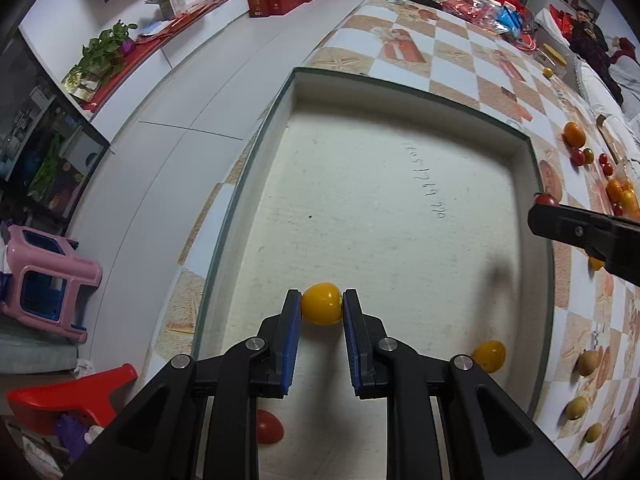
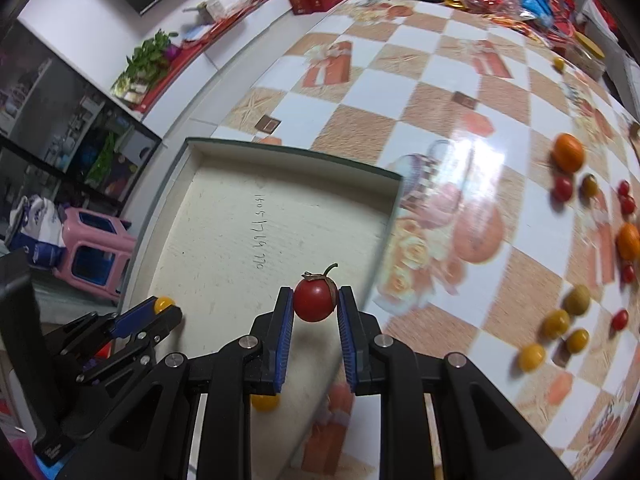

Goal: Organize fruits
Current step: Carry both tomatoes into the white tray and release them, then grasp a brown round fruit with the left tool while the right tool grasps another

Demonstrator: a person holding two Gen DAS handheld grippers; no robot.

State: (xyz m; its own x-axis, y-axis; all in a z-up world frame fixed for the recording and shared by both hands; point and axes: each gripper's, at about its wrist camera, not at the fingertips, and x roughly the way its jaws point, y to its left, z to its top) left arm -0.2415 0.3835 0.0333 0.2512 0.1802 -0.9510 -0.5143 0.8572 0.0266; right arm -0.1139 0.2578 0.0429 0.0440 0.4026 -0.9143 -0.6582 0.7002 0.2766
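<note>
In the left wrist view, a yellow tomato [image 1: 322, 304] is pinched between the blue pads of the left gripper [image 1: 322, 308], held over the white tray [image 1: 400, 200]. On the tray floor, a second yellow tomato [image 1: 489, 356] is seen near the right wall and a red tomato [image 1: 269, 427] below the left finger. The right gripper [image 1: 538, 206] is seen at the tray's right rim.

In the right wrist view, a red stemmed tomato [image 2: 315, 299] is clamped at the tips of the right gripper [image 2: 315, 304], above the tray's right edge [image 2: 394, 200]. More fruit [image 2: 567, 153] is scattered on the checked tablecloth [image 2: 400, 80] to the right.
</note>
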